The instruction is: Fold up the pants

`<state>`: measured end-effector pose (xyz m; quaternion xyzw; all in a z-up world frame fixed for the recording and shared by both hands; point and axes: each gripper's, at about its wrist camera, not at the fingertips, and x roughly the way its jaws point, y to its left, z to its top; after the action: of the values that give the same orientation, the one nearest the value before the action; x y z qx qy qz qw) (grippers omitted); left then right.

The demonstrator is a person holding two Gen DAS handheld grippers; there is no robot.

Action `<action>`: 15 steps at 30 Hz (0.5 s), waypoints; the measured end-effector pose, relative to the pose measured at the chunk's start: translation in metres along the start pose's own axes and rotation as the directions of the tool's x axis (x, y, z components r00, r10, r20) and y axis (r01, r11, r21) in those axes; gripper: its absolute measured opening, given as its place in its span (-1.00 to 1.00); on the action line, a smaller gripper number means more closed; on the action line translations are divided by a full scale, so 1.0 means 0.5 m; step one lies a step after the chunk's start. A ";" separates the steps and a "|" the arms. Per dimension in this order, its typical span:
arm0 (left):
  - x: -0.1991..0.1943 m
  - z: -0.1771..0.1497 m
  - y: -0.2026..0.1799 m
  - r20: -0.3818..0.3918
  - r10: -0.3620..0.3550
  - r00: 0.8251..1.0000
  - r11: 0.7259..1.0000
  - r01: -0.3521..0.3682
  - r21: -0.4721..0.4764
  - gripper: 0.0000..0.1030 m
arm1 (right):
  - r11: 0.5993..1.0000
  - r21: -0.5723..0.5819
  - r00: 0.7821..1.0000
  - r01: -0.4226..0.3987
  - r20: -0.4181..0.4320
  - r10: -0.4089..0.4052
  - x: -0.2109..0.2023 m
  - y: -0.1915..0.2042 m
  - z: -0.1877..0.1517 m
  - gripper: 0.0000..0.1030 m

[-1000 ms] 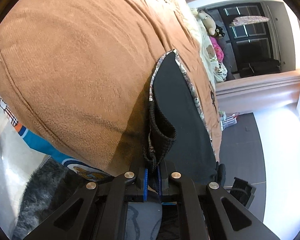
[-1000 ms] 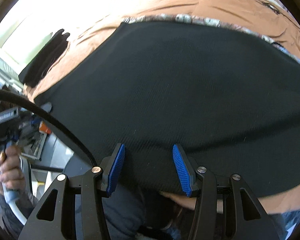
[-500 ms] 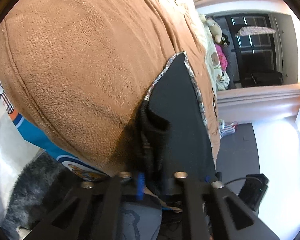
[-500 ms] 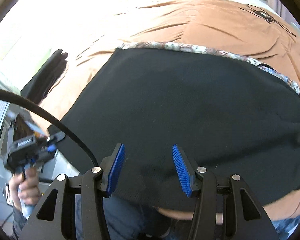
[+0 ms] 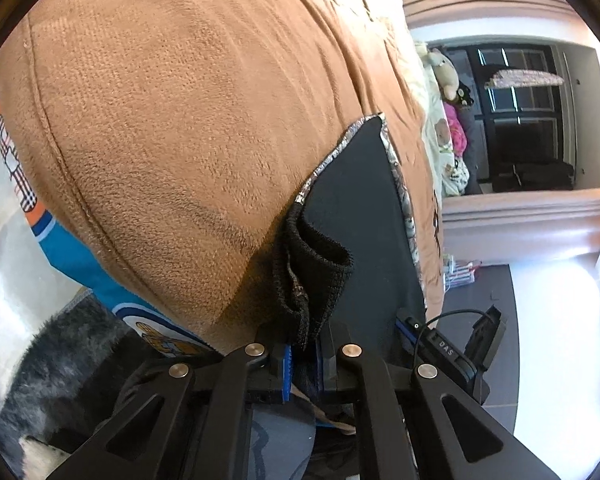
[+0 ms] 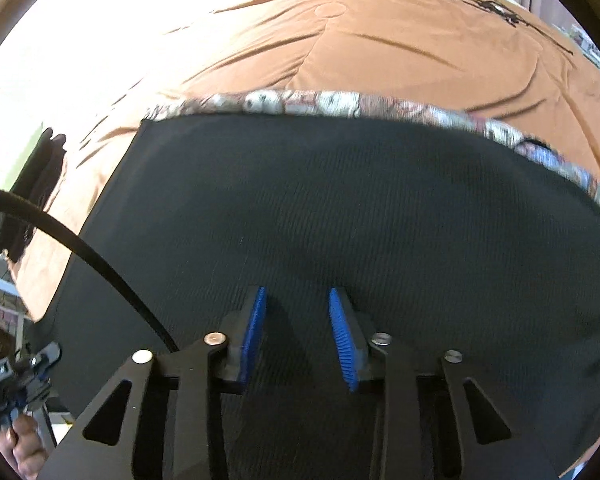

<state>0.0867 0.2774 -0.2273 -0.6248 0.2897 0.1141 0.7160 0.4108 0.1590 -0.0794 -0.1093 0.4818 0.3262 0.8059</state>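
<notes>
Black knitted pants (image 6: 340, 216) are being laid flat across a brown blanket (image 6: 380, 52) on a bed, with a patterned strip (image 6: 320, 104) running along their far edge in the right wrist view. In the left wrist view the same pants (image 5: 360, 208) are being seen edge-on, stretching away over the brown blanket (image 5: 172, 112), and a bunched corner of ribbed waistband (image 5: 312, 272) is being pinched between the blue pads of the left gripper (image 5: 302, 354), whose jaws are clenched tight on the cloth. The right gripper (image 6: 298, 328) is being held just above the middle of the near part of the pants, pointing steeply down; its jaws are closing, a clear gap is being kept between the blue pads (image 6: 254, 328), and only the flat fabric beneath is being framed between them, with nothing yet pressed. A black cable (image 6: 80, 252) is being trailed across the left of the right wrist view, and a hand (image 6: 24, 444) gripping a handle is being shown at the lower left corner. A dark folded item (image 6: 28, 200) is lying at the blanket's left edge. Soft toys (image 5: 448, 80) and a dark window (image 5: 528, 120) are being seen beyond the bed, and a grey furry rug (image 5: 60, 360) is lying on the floor beside it.
</notes>
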 end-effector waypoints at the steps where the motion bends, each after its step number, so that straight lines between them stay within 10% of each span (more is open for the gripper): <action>1: 0.001 0.000 0.000 0.006 0.004 1.000 1.000 -0.004 -0.006 -0.86 | 1.000 0.000 1.000 0.000 0.000 0.000 0.005 -0.001 0.010 -0.53; 15: -0.001 -0.012 -0.023 0.085 0.023 0.996 1.000 -0.022 -0.016 -0.86 | 0.997 0.073 1.000 0.005 0.021 -0.007 0.029 -0.064 0.085 -0.53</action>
<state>0.0907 0.2695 -0.2177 -0.6214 0.2650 0.1509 0.7217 0.4656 0.1615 -0.0743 -0.0778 0.4847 0.3070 0.8153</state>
